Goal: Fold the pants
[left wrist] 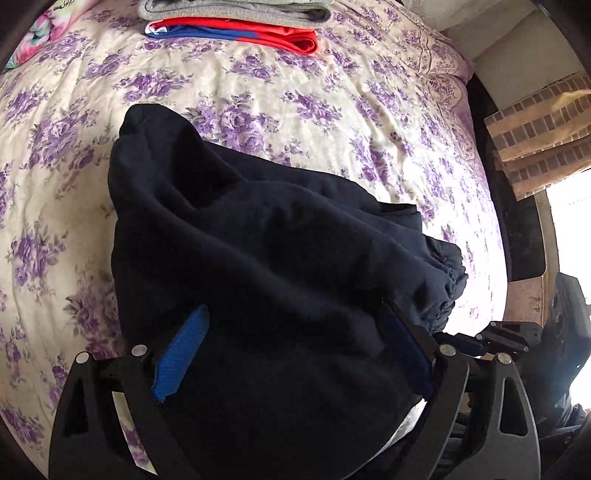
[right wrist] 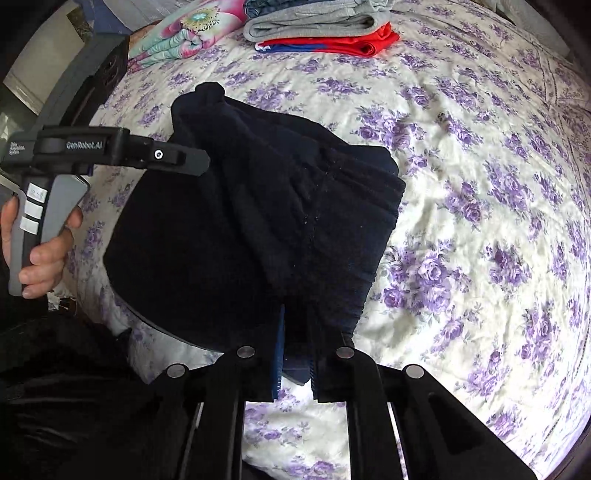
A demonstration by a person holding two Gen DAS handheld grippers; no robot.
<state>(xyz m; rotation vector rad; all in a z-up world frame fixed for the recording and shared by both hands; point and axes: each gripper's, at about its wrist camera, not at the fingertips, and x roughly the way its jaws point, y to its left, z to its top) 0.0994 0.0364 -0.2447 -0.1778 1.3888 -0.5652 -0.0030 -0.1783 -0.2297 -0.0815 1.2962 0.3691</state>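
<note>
Dark navy pants (left wrist: 266, 251) lie bunched and partly folded on the floral bedspread (left wrist: 280, 99); they also show in the right wrist view (right wrist: 258, 221). My left gripper (left wrist: 295, 343) has its jaws wide apart with the cloth draped between and over the blue pads (left wrist: 181, 358). My right gripper (right wrist: 295, 350) is shut on the near edge of the pants, its jaws close together with cloth pinched between them. The left gripper's body (right wrist: 110, 147) shows in the right wrist view, held by a hand at the pants' left side.
A stack of folded clothes, grey (right wrist: 310, 22) on red and blue (right wrist: 332, 44), sits at the far side of the bed. A colourful floral quilt (right wrist: 184, 33) lies at the far left. The bed's right edge (left wrist: 495, 221) meets a dark gap and a window.
</note>
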